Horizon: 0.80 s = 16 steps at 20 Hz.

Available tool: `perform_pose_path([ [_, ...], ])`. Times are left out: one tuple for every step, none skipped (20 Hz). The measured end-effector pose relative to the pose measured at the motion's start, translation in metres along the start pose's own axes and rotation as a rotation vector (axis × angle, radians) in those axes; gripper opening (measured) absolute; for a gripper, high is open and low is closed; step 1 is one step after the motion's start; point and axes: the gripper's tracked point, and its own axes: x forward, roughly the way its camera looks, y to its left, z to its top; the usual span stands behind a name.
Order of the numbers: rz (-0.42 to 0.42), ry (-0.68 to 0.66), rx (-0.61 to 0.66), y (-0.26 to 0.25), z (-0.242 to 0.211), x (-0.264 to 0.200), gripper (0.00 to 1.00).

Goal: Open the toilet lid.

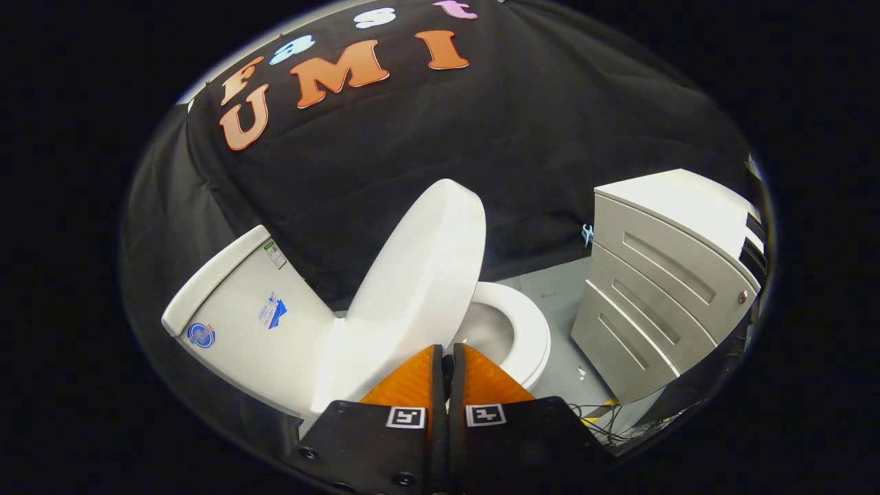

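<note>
Toilet lid raised, standing tilted at centre frame, just ahead of the gripper. Jaws pressed together, a thin dark slit between them, nothing held; their tips sit at or just below the lid's lower edge, contact cannot be told. Seat ring and bowl exposed right of the lid, lower centre. Tank at lower left, stickers on its side. Pale drawer cabinet at right, standing apart from the bowl on grey floor. Loose cables at lower right by the cabinet's foot. Black cloth wall behind everything.
</note>
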Motion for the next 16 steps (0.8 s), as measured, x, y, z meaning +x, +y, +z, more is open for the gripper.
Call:
perform_pose_path([
  [-0.006,-0.008,-0.016,0.005,0.002,-0.002,0.08],
  [-0.009,-0.015,-0.031,0.010,0.005,-0.003,0.08],
  [-0.015,-0.024,-0.039,0.014,0.008,-0.005,0.08],
  [-0.021,-0.025,-0.048,0.018,0.009,-0.007,0.08],
  [-0.026,-0.030,-0.056,0.022,0.012,-0.009,0.08],
  [-0.032,-0.039,-0.071,0.027,0.014,-0.010,0.08],
  [-0.040,-0.049,-0.087,0.032,0.016,-0.013,0.08],
  [-0.047,-0.056,-0.098,0.037,0.019,-0.016,0.08],
  [-0.050,-0.066,-0.107,0.043,0.023,-0.018,0.08],
  [-0.051,-0.072,-0.121,0.050,0.025,-0.019,0.08],
  [-0.054,-0.078,-0.141,0.056,0.027,-0.020,0.08],
  [-0.055,-0.084,-0.164,0.062,0.029,-0.022,0.08],
  [-0.056,-0.090,-0.188,0.068,0.031,-0.024,0.08],
  [-0.059,-0.094,-0.205,0.074,0.034,-0.028,0.08],
  [-0.058,-0.100,-0.215,0.081,0.036,-0.031,0.08],
  [-0.055,-0.108,-0.226,0.089,0.039,-0.033,0.08],
])
